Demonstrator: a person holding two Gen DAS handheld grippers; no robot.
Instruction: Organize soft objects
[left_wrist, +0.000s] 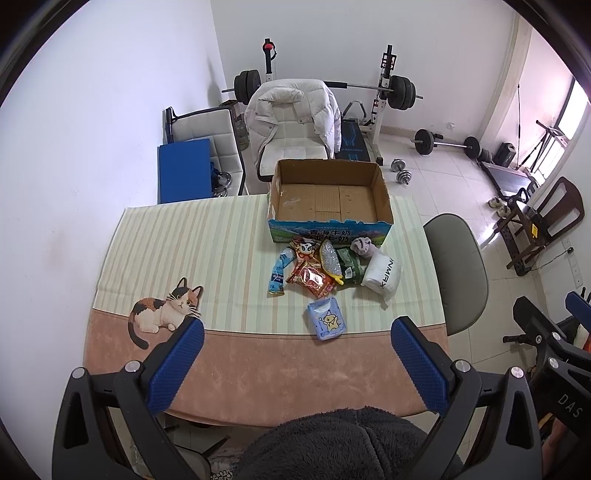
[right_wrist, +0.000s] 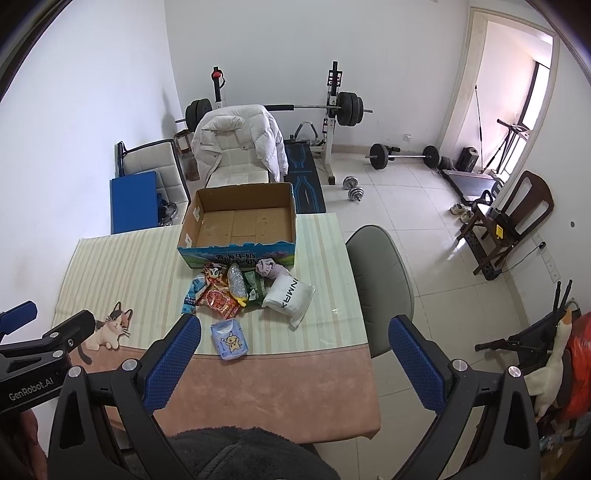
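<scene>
An empty cardboard box (left_wrist: 328, 199) (right_wrist: 240, 221) stands at the far side of the table. In front of it lies a cluster of soft items: a white rolled towel (left_wrist: 382, 277) (right_wrist: 290, 297), grey socks (left_wrist: 364, 248) (right_wrist: 269, 268), red snack packets (left_wrist: 310, 277) (right_wrist: 218, 301), a green packet (left_wrist: 349, 266), a silver-yellow pouch (left_wrist: 330, 260) and a blue tube pouch (left_wrist: 279, 271). A blue tissue pack (left_wrist: 327, 319) (right_wrist: 229, 339) lies nearest. My left gripper (left_wrist: 295, 339) and right gripper (right_wrist: 293, 339) are both open, empty, held above the table's near edge.
The table has a striped cloth (left_wrist: 184, 251) with a cat print (left_wrist: 166, 310). A grey chair (left_wrist: 458, 266) (right_wrist: 380, 280) stands at the right side. A chair with a white jacket (left_wrist: 291, 114) stands behind the box. Weights and a bench fill the far floor.
</scene>
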